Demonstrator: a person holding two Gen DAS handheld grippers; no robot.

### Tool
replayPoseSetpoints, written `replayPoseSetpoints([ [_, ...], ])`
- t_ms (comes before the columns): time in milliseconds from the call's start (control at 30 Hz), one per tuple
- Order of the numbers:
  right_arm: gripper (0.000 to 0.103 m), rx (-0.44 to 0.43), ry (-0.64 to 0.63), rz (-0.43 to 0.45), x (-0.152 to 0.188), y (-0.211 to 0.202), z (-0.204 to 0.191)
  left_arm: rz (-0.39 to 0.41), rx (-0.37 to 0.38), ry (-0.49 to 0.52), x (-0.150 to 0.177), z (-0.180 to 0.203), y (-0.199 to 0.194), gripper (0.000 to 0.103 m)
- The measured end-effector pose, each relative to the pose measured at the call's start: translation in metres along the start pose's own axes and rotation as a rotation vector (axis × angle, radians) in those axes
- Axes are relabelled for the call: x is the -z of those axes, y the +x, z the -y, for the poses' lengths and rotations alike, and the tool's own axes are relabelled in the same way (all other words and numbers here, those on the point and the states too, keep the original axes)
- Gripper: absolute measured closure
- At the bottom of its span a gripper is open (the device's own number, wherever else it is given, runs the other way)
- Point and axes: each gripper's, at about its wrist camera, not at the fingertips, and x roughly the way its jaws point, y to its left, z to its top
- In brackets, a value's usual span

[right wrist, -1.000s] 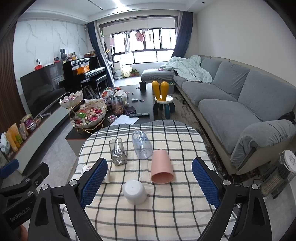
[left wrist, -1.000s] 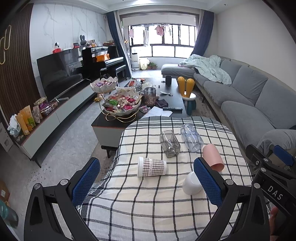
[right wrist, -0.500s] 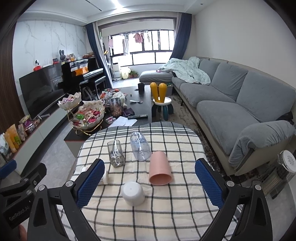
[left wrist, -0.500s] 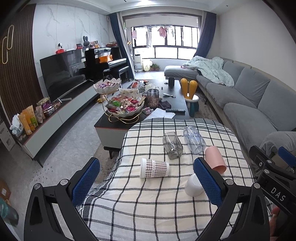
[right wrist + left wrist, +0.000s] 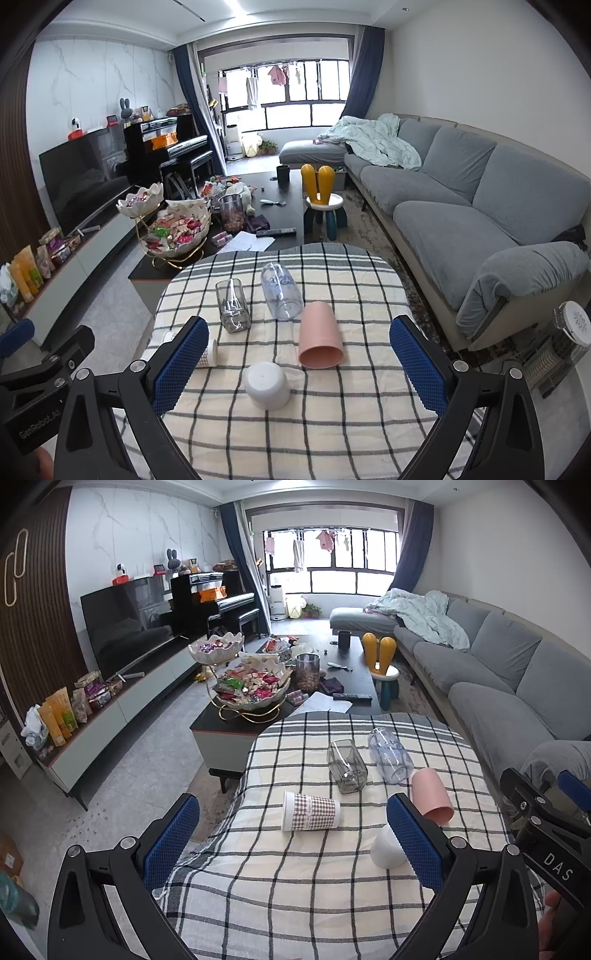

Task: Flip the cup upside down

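Several cups are on a checked tablecloth [image 5: 295,904] [image 5: 351,424]. A plaid paper cup [image 5: 310,811] [image 5: 207,353] lies on its side. A square grey glass [image 5: 346,765] [image 5: 232,304], a clear cup with blue print [image 5: 389,755] [image 5: 281,290] and a pink cup [image 5: 432,797] [image 5: 320,340] also lie on their sides. A white cup [image 5: 386,847] [image 5: 267,384] stands upside down. My left gripper [image 5: 293,847] is open and empty above the near cloth, short of the plaid cup. My right gripper [image 5: 295,369] is open and empty, its jaws either side of the white cup, above it.
A dark coffee table [image 5: 354,672] with a two-tier snack bowl stand [image 5: 251,690] and a jar sits beyond the cloth table. A grey sofa [image 5: 461,206] runs along the right. A yellow-backed stool [image 5: 325,210] stands between them. A TV cabinet [image 5: 110,709] is at left.
Both grippers have drifted slightly; the cups sit a little further right in the left view and slightly lower and nearer in the right view. Nothing on the table moved.
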Motion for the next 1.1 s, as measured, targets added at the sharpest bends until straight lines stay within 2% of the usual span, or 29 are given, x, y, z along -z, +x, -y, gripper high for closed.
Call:
replayPoseSetpoints([
  [667,0.004,0.0,0.0,0.001,0.0013,-0.0001,-0.0012,-0.017,-0.005,-0.012,0.0041,0.0005,0.0004,0.0],
  [933,0.004,0.002,0.003,0.002,0.0002,-0.0008,0.0006,0.013,-0.038,-0.005,0.0052,0.0001,-0.0023,0.0],
  [1100,0.004,0.004,0.009,0.002,-0.0015,-0.0015,0.0055,-0.029,-0.024,0.002,0.0068,0.0006,0.0048,0.0],
])
